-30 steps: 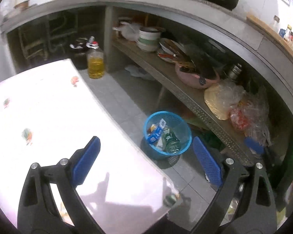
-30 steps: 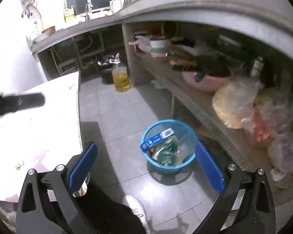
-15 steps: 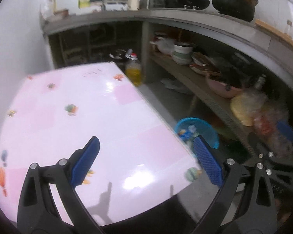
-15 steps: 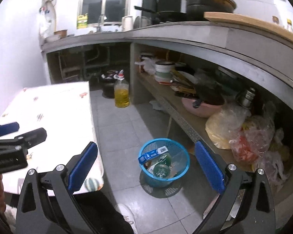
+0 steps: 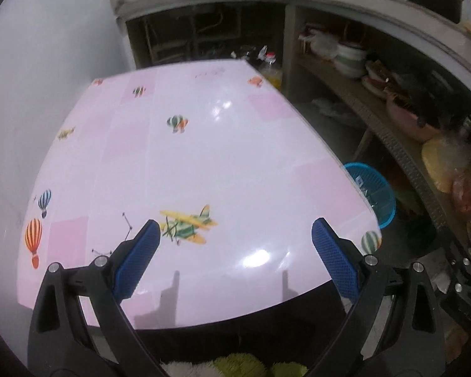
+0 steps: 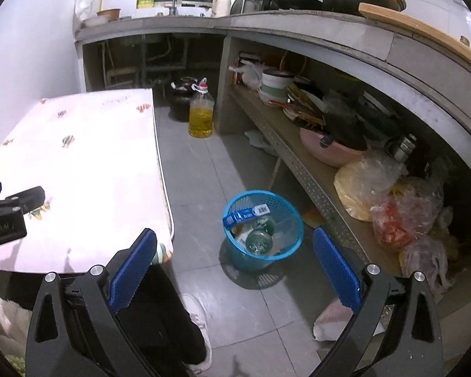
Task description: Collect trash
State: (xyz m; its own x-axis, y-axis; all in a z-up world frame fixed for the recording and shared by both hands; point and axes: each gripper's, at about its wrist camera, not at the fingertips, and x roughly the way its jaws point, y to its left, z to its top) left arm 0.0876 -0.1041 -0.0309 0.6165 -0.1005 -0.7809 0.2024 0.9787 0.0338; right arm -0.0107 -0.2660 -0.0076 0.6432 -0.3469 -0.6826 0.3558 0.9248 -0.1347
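Observation:
A blue mesh waste basket stands on the grey tiled floor and holds a blue carton, a green bottle and other scraps. In the left wrist view the waste basket peeks out past the pink table's right edge. My left gripper hangs open above the pink table with nothing between its fingers. My right gripper is open and empty, raised above the floor near the basket. The left gripper's tip shows at the left edge of the right wrist view.
A low shelf under the concrete counter carries bowls, a pink basin and plastic bags. An oil bottle stands on the floor. A person's dark trouser leg and white shoe are beneath my right gripper. A crumpled wrapper lies on the tiles.
Both grippers rose and drew back from the basket. The left one swung left over the pink table, so the basket slid to its right edge. Both stayed open and empty.

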